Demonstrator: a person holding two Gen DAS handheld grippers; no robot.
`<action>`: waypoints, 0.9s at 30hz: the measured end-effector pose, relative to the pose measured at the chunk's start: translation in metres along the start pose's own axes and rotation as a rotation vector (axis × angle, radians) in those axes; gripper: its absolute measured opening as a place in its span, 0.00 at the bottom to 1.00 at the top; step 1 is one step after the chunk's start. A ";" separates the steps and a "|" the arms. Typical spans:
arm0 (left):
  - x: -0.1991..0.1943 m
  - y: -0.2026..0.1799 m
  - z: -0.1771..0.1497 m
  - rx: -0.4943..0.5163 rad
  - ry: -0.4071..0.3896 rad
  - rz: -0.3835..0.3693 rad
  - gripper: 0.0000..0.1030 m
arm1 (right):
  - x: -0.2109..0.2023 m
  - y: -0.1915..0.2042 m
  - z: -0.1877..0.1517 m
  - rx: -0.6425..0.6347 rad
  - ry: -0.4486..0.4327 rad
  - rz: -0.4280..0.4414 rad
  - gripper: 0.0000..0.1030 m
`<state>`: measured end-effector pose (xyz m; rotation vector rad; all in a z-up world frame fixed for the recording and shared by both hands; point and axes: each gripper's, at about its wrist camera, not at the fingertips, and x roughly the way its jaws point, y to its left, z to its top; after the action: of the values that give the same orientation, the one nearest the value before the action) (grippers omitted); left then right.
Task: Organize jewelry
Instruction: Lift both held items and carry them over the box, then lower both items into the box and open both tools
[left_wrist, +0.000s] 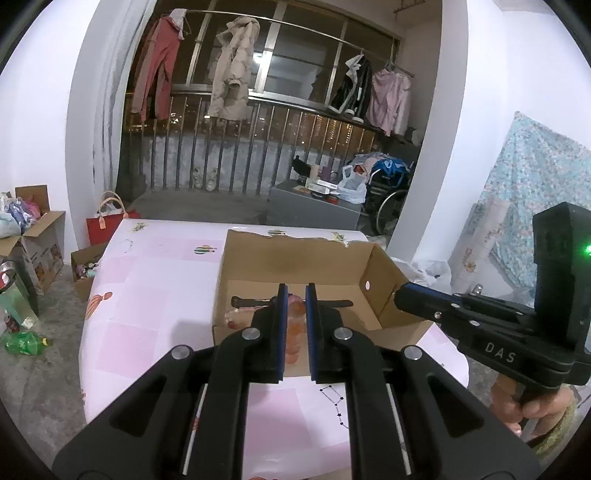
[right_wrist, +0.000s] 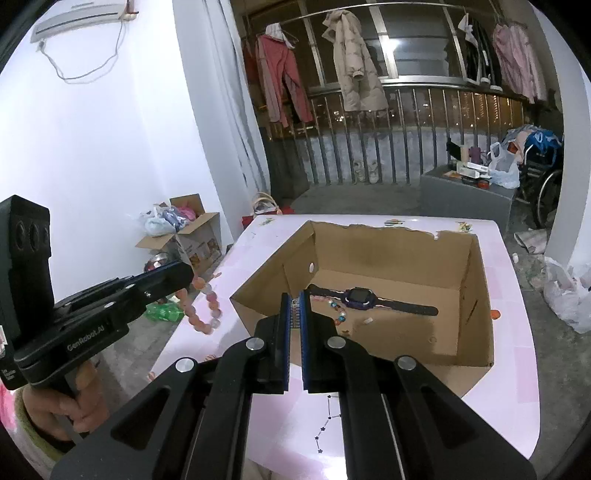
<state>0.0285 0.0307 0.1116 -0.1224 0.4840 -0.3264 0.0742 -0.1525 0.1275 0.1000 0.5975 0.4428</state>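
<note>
An open cardboard box (right_wrist: 476, 295) stands on the pink table; it also shows in the left wrist view (left_wrist: 384, 273). Inside lie a dark purple watch (right_wrist: 360, 297) and a small charm bracelet (right_wrist: 341, 315). My left gripper (left_wrist: 296, 291) is shut on a bracelet of orange and pink beads (left_wrist: 295, 321), which hangs beside the box's left wall in the right wrist view (right_wrist: 207, 306). My right gripper (right_wrist: 295, 295) is shut on a thin silvery chain (right_wrist: 294, 314) over the box's near left corner.
The pink patterned table (right_wrist: 513, 387) has floor on both sides. Cardboard boxes with bags (right_wrist: 192, 229) and a green bottle (left_wrist: 22, 343) lie on the floor at the left. A balcony railing with hanging clothes (left_wrist: 229, 70) is behind.
</note>
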 end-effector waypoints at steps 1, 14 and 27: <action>0.001 -0.001 0.001 0.003 0.001 0.002 0.08 | 0.001 -0.001 0.000 0.002 0.001 0.002 0.05; 0.020 -0.001 0.026 0.002 0.039 -0.035 0.08 | 0.002 -0.026 0.015 0.026 -0.022 0.013 0.05; 0.102 0.014 0.055 -0.042 0.200 -0.245 0.08 | 0.045 -0.082 0.046 0.061 0.137 0.022 0.05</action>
<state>0.1435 0.0117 0.1123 -0.1919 0.6759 -0.5715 0.1639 -0.2052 0.1238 0.1355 0.7457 0.4550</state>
